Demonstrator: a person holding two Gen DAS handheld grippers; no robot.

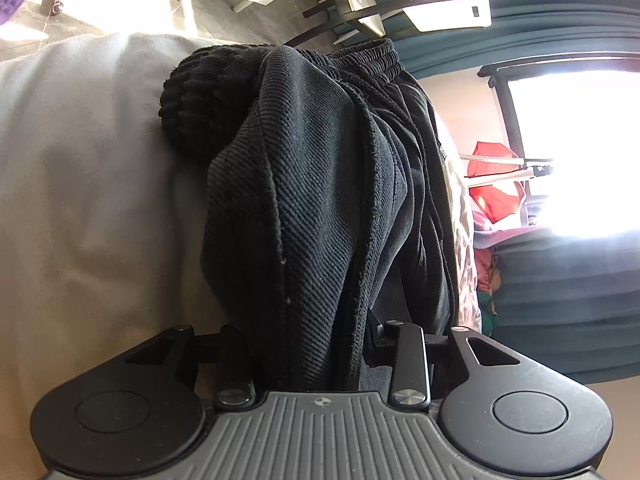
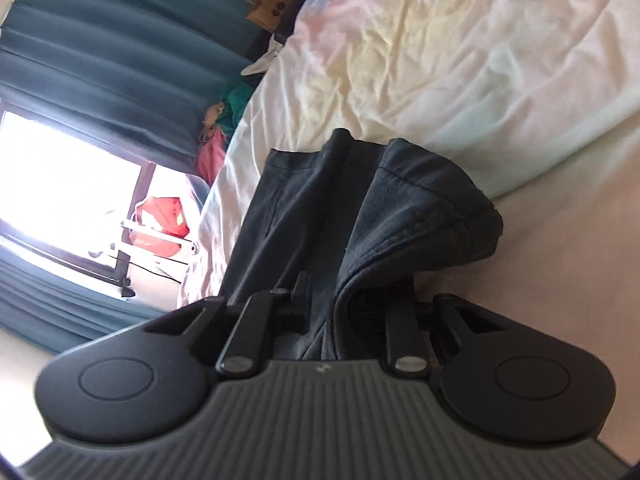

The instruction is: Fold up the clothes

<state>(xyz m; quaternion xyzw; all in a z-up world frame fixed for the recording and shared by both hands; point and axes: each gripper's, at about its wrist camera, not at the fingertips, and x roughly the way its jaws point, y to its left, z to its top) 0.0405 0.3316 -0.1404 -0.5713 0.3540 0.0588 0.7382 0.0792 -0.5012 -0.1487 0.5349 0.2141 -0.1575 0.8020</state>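
A dark grey-black garment (image 1: 312,184) with a ribbed waistband and ribbed cuff fills the middle of the left wrist view, bunched and hanging over a pale bed sheet (image 1: 80,200). My left gripper (image 1: 308,344) is shut on a fold of this garment; the fingertips are buried in the cloth. In the right wrist view the same dark garment (image 2: 400,220) runs out from my right gripper (image 2: 348,320), which is shut on another bunched part of it. The cloth drapes onto the bed.
A crumpled white duvet (image 2: 460,60) lies beyond the garment. Teal curtains (image 2: 100,48) and a bright window (image 1: 580,152) stand at the side. A red item (image 2: 160,220) hangs by the window, and colourful clothes (image 2: 216,136) lie beside the bed.
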